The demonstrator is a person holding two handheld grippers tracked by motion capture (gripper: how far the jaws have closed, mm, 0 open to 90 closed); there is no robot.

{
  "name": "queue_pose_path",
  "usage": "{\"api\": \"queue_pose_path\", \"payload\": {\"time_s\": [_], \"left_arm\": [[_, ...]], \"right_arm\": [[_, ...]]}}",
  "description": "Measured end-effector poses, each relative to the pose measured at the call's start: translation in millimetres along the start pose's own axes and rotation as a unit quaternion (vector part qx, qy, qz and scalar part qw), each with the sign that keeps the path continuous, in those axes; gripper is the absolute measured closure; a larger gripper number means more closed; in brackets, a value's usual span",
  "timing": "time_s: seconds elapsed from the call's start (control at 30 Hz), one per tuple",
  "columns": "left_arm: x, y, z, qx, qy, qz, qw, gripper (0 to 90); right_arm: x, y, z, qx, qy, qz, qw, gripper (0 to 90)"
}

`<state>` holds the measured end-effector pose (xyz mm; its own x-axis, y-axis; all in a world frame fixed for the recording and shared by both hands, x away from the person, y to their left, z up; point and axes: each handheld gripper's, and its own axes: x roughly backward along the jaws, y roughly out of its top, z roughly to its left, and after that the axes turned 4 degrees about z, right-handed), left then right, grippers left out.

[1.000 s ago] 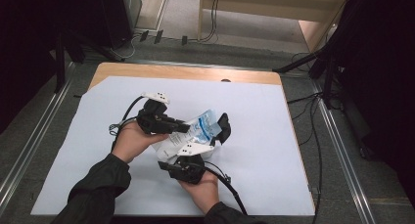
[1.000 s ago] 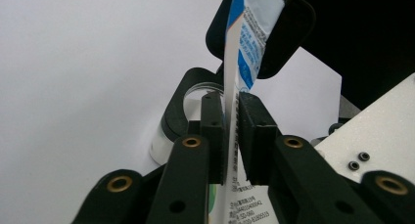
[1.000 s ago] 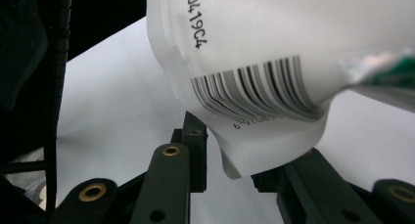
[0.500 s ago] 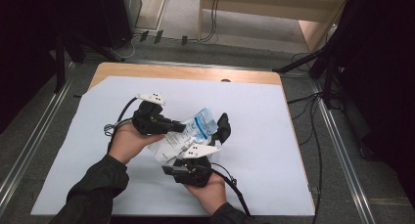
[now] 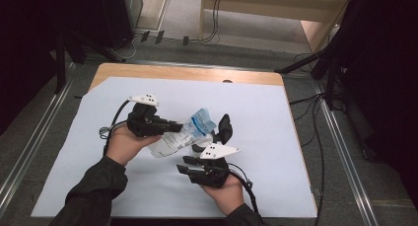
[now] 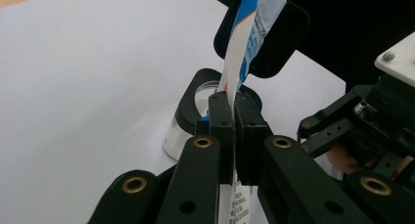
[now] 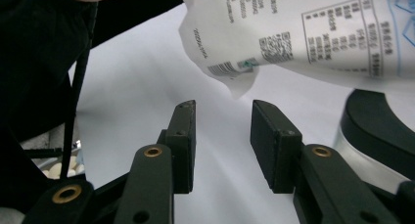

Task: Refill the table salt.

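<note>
A white pouch with a blue top is held above the table, pinched between the jaws of my left gripper. In the left gripper view those jaws are shut on the pouch's thin edge. My right gripper is nearer the table's front edge, under the pouch. Its jaws have just been opening and nothing is between them. The pouch's printed lower corner hangs just beyond their tips. A clear jar with a black rim stands behind the pouch, its black lid raised.
A pale sheet covers most of the wooden table. Cables trail from both grippers across the sheet. Metal rails run along both sides of the table, with dark stands and floor cables beyond.
The right gripper has shifted a little to the right and up, and its jaws stand wider. The left gripper has kept its place with the pouch in it.
</note>
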<state>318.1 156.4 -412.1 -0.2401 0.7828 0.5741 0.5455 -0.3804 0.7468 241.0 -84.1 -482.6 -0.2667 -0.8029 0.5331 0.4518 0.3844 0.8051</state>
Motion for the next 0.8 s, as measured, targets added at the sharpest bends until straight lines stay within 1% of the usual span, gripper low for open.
{"api": "queue_pose_path", "payload": {"time_s": [0.1,0.27,0.43,0.6,0.8], "left_arm": [[0.9,-0.8,0.1,-0.003,0.000,-0.002,1.0000,89.3],[3.3,-2.4,0.2,-0.006,0.005,-0.005,1.0000,89.4],[7.4,-4.5,1.3,0.000,0.010,-0.010,0.9999,89.7],[14.9,-6.0,3.3,0.005,0.015,-0.021,0.9997,89.8],[21.0,-7.4,6.5,0.009,0.024,-0.028,0.9993,89.8]], "right_arm": [[2.2,-2.1,-2.2,-0.003,-0.001,0.001,1.0000,62.9],[7.7,-3.6,-5.4,0.003,-0.005,-0.002,1.0000,62.8],[10.3,-4.3,-7.7,0.014,-0.011,0.004,0.9998,62.7],[15.0,-4.7,-10.7,0.010,-0.013,0.001,0.9999,61.6],[18.9,-6.0,-12.1,0.019,-0.013,0.002,0.9997,61.1]]}}
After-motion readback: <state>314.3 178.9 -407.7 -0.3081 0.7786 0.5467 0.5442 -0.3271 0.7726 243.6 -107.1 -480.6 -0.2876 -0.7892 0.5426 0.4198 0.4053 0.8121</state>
